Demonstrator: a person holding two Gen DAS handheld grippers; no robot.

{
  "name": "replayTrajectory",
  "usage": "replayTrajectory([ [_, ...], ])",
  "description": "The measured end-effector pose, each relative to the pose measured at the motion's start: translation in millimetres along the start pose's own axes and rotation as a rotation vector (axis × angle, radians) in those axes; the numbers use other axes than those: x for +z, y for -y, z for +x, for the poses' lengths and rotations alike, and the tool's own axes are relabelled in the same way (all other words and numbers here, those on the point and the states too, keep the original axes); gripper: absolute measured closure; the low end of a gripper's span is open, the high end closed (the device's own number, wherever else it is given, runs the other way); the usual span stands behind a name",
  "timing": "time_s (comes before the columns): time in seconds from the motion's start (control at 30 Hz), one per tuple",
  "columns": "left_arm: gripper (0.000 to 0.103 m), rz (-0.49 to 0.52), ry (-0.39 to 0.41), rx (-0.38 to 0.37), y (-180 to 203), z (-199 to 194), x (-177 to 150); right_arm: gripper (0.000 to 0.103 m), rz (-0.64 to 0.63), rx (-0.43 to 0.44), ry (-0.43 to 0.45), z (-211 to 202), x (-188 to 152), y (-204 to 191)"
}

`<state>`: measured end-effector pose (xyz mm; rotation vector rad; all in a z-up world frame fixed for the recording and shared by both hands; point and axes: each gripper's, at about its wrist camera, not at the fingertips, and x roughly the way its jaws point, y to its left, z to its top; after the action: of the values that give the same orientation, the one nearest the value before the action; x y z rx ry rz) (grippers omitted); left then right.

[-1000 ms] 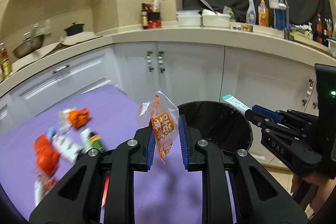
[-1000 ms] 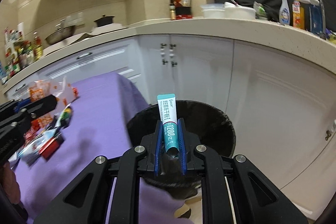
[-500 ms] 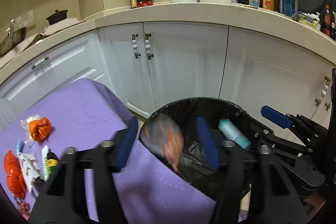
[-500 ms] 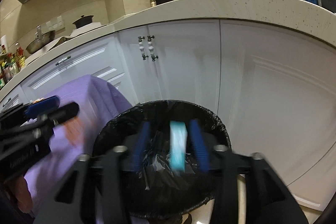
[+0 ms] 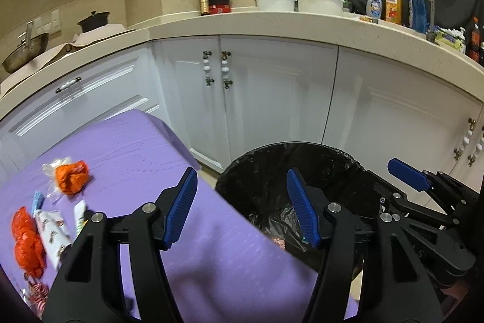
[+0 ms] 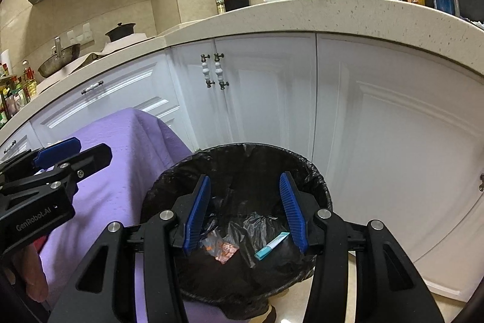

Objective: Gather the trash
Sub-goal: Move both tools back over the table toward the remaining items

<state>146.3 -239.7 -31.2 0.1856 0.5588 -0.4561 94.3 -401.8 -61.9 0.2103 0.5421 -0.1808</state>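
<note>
A black-lined trash bin [image 6: 314,180] stands on the floor by the purple table; it also shows in the left wrist view [image 5: 260,171]. In it lie a teal tube [image 6: 271,245] and an orange snack wrapper [image 6: 224,252]. My right gripper [image 6: 246,212] is open and empty above the bin's mouth. My left gripper [image 5: 242,211] is open and empty over the table's edge beside the bin. Several wrappers lie on the purple table [image 5: 127,147]: a crumpled orange one [image 5: 72,177], a red one [image 5: 25,244], a white printed one [image 5: 53,235].
White cabinets [image 5: 272,99] and a stone counter [image 5: 302,26] with bottles and containers run behind the bin. The left gripper appears in the right wrist view [image 6: 45,180] at left. The right gripper shows in the left wrist view [image 5: 423,202] at right.
Both grippers opened over the bin. The orange snack wrapper dropped from the left one and the teal tube from the right one; both now lie in the bin.
</note>
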Motion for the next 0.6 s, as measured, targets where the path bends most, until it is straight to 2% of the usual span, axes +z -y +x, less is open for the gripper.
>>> replayTrajectory([
  [0.27, 0.036, -0.055, 0.025, 0.072, -38.8, -54.7, -16.2, 0.053, -0.054, 0.089, 0.008, -24.1, -3.2, -48.9],
  [0.6, 0.035, -0.131, 0.026, 0.245, -115.7, -139.0, -66.3, 0.049, -0.175, 0.275, -0.025, -49.2, -29.2, -146.4],
])
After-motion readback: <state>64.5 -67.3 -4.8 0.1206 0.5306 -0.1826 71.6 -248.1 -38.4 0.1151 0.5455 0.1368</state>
